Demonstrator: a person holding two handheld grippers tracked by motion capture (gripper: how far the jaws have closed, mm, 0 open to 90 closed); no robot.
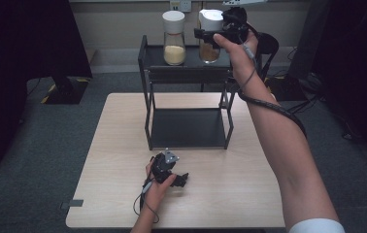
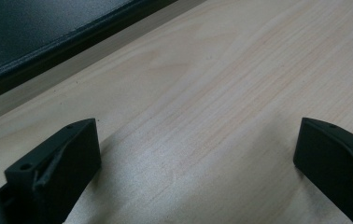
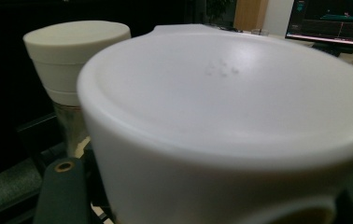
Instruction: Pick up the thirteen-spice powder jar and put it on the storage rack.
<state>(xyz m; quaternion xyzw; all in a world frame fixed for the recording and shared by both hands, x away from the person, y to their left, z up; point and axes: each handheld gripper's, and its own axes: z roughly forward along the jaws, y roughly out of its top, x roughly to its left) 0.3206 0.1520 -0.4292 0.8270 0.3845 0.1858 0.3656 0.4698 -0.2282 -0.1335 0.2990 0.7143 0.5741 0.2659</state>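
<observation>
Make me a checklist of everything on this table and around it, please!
Surface: pale wooden table, bare around the rack.
Job's things: two white-capped glass jars on the black rack's top shelf; right jar gripped, left jar beside it.
Clutter: nothing seen.
Grippers: right hand-held gripper shut on the right jar; left hand-held gripper open, low over the table.
Cables: one trails from each gripper.
Surroundings: grey carpet, dark equipment, wall socket.

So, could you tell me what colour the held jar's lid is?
White, on the jar's lid; right gripper view shows it best.
</observation>
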